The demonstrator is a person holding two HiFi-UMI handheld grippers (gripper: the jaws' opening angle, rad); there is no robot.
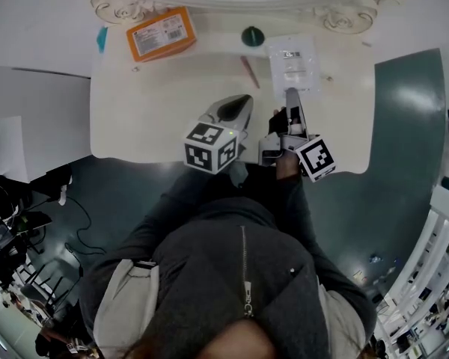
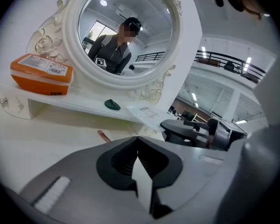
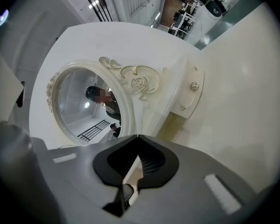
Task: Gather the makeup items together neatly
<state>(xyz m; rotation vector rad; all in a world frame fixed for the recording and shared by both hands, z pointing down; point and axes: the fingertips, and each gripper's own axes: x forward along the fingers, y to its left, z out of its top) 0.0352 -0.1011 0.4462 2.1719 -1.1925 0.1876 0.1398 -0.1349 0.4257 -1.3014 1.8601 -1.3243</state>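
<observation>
Starting at my own tips: the left gripper (image 2: 138,141) has its jaws pressed together with nothing between them, and the right gripper (image 3: 138,139) is the same, closed and empty. Both hang side by side over the near edge of the dressing table (image 1: 135,118), close to each other, and neither touches any item that I can see.

Just beyond the right gripper's tip a clear sachet (image 1: 293,63) lies half on the raised shelf (image 2: 60,105) under the mirror (image 2: 125,31), its near end jutting past the shelf's front edge. A pink pencil (image 1: 249,72) lies on the lower tabletop just in front of that edge, near the middle. On the shelf itself a small dark green piece (image 1: 252,36) sits at the middle and an orange packet (image 1: 162,34) toward the left end, well apart from the rest, so I judge the gathering not yet begun.

What could go wrong, as I see it:
- Closed tips would only shove the sachet, which is flat and slick and could slide off the shelf edge.
- A nudge could roll the pencil toward the near edge.
- With my two grippers this close, one could bump the other as I reach in.
</observation>
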